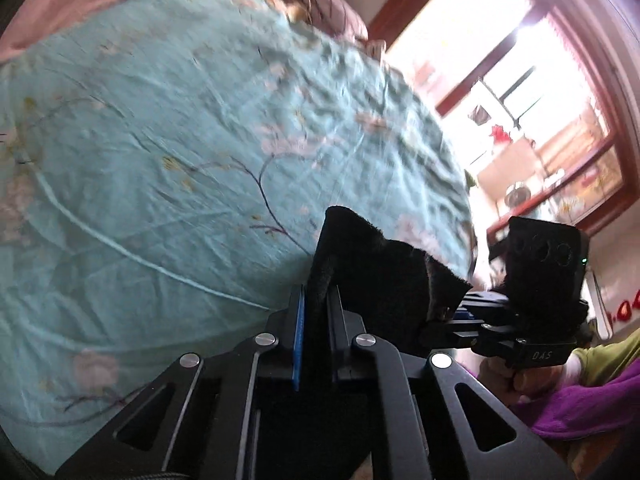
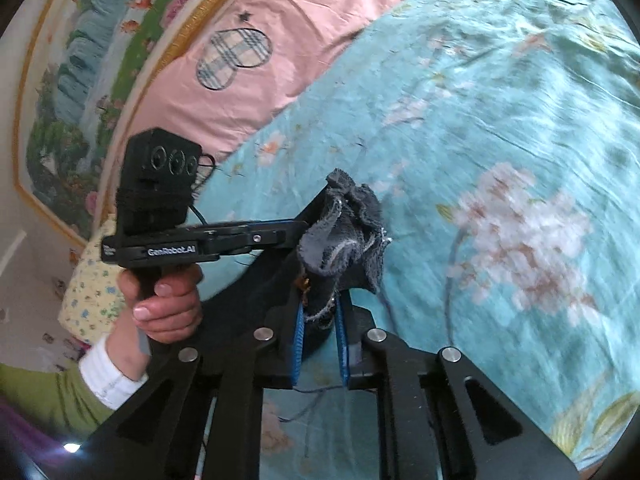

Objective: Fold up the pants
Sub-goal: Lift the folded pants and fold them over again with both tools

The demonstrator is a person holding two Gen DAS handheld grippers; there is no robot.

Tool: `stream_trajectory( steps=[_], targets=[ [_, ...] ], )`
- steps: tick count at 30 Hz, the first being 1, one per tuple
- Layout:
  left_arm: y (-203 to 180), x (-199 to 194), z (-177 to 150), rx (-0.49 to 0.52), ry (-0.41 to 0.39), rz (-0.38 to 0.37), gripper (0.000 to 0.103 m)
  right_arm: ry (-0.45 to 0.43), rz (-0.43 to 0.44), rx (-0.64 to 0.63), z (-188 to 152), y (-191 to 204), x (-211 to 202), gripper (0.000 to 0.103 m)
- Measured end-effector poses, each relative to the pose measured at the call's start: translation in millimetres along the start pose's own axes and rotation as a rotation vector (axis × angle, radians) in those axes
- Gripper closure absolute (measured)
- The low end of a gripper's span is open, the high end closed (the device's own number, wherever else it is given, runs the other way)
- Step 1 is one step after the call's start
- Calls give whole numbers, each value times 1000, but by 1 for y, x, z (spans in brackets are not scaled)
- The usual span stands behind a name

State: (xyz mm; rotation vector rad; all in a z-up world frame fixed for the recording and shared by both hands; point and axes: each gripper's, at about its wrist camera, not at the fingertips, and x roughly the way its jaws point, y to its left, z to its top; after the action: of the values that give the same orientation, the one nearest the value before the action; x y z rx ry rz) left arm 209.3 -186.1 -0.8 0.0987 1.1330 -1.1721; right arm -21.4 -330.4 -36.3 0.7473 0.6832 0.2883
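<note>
Right now the left claw (image 1: pixel 316 312) is clamped on a bunched edge of the dark pants (image 1: pixel 372 272), and the right claw (image 2: pixel 320 320) is pinched on another gathered edge of them just beside it. Both hold the fabric up over the bed's teal flowered sheet (image 1: pixel 160 140), close together, with a hand (image 2: pixel 168 300) gripping the left handle.

The pants (image 2: pixel 344 232) are dark, fuzzy fabric, bunched and lifted above the near part of the bed, one raw grey edge crumpled upward
</note>
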Motion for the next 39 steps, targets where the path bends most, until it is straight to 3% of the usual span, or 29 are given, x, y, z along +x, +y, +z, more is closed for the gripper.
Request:
stream_trajectory(
  steps=[5, 10, 18, 24, 32, 36, 39],
  targets=[
    [-12, -44, -19, -4, -137, 33, 96, -6, 159, -63, 5, 28, -1, 88],
    [-20, -94, -49, -37, -259, 59, 96, 43, 314, -138, -1, 75, 19, 88],
    [3, -158, -127, -192, -388, 129, 97, 188, 421, -251, -28, 130, 72, 88],
    [30, -165, -176, -329, -420, 158, 97, 303, 432, -300, -47, 143, 108, 88],
    [61, -151, -225, -525, -420, 220, 100, 453, 339, -407, -70, 152, 150, 88],
    [64, -151, -244, -583, -421, 265, 99, 527, 283, -430, -81, 150, 167, 85],
    [66, -155, -258, -620, -430, 314, 98, 551, 287, -419, -85, 148, 171, 74]
  ],
)
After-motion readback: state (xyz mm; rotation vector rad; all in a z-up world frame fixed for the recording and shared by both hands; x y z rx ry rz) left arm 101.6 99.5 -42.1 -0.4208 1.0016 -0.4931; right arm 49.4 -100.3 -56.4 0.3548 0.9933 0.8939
